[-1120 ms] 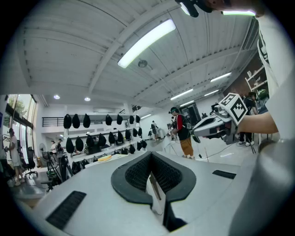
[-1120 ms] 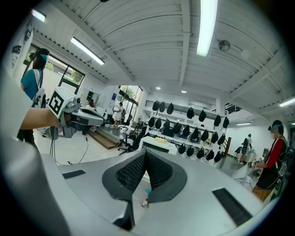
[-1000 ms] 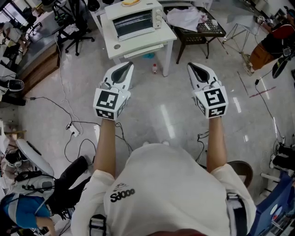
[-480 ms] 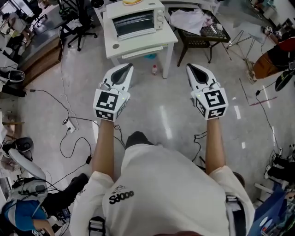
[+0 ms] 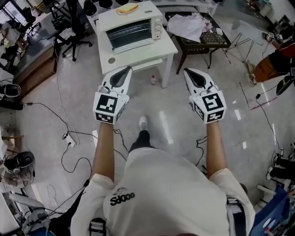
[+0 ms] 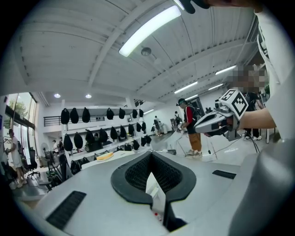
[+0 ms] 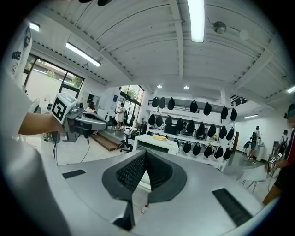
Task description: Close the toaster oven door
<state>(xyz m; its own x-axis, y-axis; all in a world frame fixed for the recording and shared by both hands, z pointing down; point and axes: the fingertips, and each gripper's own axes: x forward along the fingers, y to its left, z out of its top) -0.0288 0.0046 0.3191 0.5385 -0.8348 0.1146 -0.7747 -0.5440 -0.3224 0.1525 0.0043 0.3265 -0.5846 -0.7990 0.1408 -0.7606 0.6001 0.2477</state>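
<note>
A white toaster oven (image 5: pixel 131 25) stands on a small white table (image 5: pixel 168 39) at the top of the head view, its dark glass front facing me. A yellow item (image 5: pixel 127 8) lies on its top. My left gripper (image 5: pixel 124 70) and right gripper (image 5: pixel 188 72) are held out side by side over the floor, well short of the table. Both have their jaws together with nothing between them. The right gripper view shows the oven (image 7: pixel 156 143) far ahead beyond the jaws and the left gripper (image 7: pixel 80 122) to the side.
A small bottle (image 5: pixel 153 79) stands on the floor by the table leg. A dark side table (image 5: pixel 216 37) with white cloth is to the right, office chairs (image 5: pixel 69 27) to the left. Cables (image 5: pixel 69 133) trail over the floor at left. My foot (image 5: pixel 143 122) is stepping forward.
The person has stepped forward, so the oven and its table now sit lower and nearer in the head view. Both grippers stay held out and shut.
</note>
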